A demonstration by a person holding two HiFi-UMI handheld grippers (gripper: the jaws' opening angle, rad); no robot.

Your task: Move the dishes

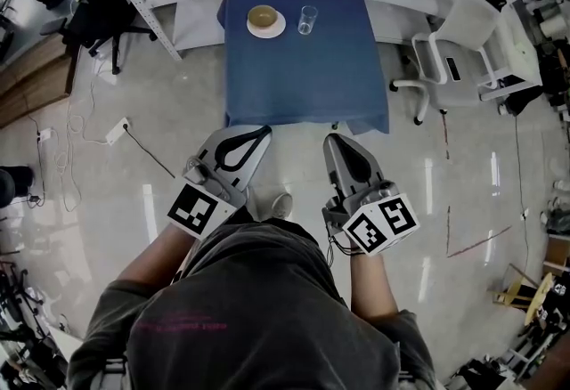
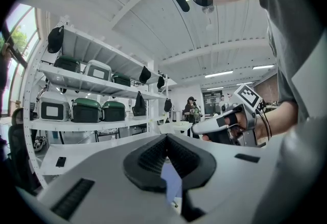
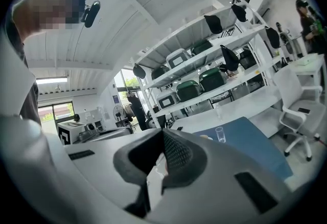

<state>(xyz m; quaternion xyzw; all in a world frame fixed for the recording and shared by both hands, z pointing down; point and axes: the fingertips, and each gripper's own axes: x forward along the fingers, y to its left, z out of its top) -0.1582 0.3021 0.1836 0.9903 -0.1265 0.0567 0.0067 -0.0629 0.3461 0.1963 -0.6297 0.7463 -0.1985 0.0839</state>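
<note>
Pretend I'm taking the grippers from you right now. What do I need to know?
Left gripper: shut, holding nothing, in front of the person's waist, short of the table.
Right gripper: shut, holding nothing, beside the left one.
Things: a bowl sits on a white plate at the far end of the blue-covered table. A clear glass stands upright just to the right of the plate, not touching it.
Done: nothing is picked up yet.
Left: step up to the table, open a gripper and move the dishes. The pictures don't show where they go.
</note>
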